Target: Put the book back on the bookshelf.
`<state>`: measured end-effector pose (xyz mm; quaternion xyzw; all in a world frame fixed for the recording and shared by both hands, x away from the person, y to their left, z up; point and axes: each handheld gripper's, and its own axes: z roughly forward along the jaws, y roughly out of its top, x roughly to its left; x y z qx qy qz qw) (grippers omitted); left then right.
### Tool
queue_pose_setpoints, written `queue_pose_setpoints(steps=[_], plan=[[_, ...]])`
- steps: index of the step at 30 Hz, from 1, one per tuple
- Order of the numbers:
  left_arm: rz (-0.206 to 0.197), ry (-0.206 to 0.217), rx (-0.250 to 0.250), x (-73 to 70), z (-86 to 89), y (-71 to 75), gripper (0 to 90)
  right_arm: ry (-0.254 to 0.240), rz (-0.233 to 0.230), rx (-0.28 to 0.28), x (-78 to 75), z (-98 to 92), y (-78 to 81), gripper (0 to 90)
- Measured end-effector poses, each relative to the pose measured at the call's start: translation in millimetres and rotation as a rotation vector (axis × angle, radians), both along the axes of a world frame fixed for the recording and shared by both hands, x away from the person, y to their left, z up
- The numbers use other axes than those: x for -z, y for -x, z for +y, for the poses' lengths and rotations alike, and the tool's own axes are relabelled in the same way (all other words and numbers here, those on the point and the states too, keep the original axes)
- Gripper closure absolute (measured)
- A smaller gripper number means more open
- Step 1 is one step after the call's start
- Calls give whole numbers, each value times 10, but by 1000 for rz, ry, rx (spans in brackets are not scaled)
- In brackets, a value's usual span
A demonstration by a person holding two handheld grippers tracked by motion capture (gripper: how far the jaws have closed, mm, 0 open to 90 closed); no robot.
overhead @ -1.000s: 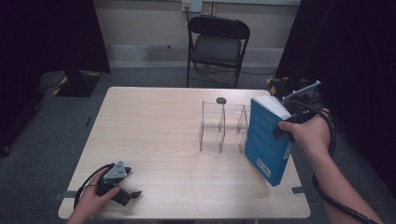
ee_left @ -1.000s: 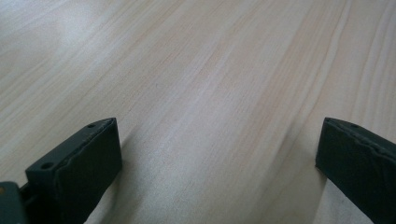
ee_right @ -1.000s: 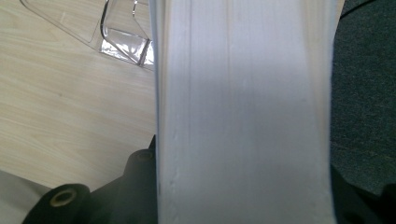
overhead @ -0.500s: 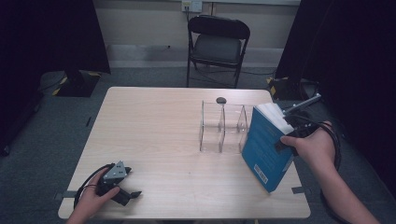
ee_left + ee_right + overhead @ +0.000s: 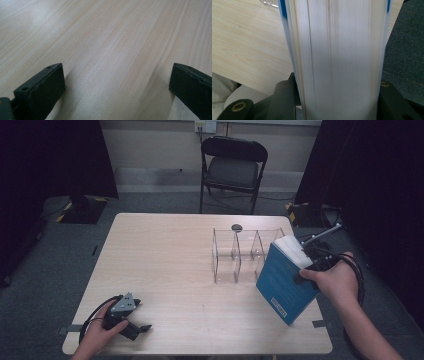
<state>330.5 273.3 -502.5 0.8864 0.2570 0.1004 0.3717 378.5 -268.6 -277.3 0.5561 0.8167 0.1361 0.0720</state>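
A thick blue book (image 5: 281, 281) with white page edges (image 5: 337, 50) leans tilted at the table's right edge, just right of a clear acrylic rack (image 5: 245, 252). My right gripper (image 5: 309, 265) clamps its page side, and its jaws have just been opening with the book still between them. In the right gripper view both black jaws touch the book's sides (image 5: 337, 102). My left gripper (image 5: 134, 326) rests on the table at the near left corner. Its jaws stand wide apart over bare wood (image 5: 117, 82).
The light wooden table (image 5: 165, 255) carries the rack with its upright dividers and a small dark round thing (image 5: 236, 227) behind it. A black folding chair (image 5: 232, 167) stands beyond the far edge. Grey carpet lies past the table's right edge (image 5: 404, 50).
The right hand has come down a little with the book, which now sits lower and leans more beside the rack. The left gripper has not moved.
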Motion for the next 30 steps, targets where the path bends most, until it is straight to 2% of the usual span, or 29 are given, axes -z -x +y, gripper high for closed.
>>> queue_pose_setpoints(steps=[6,9,15,18,23,30], plan=[[0,0,0,0,0,0,0,19,13,-24,18,68,-138,550],[0,1,0,0,0,0,0,8,34,-33,59,86,-199,605],[0,0,0,0,0,-1,0,-9,22,-1,38,37,-163,616],[-1,0,1,0,1,-2,0,-11,20,13,-19,-9,-171,616],[-1,-1,1,-1,1,-2,0,8,41,14,-73,-2,-211,616],[-1,-1,1,-1,1,-2,0,-33,11,55,-131,15,-294,616]])
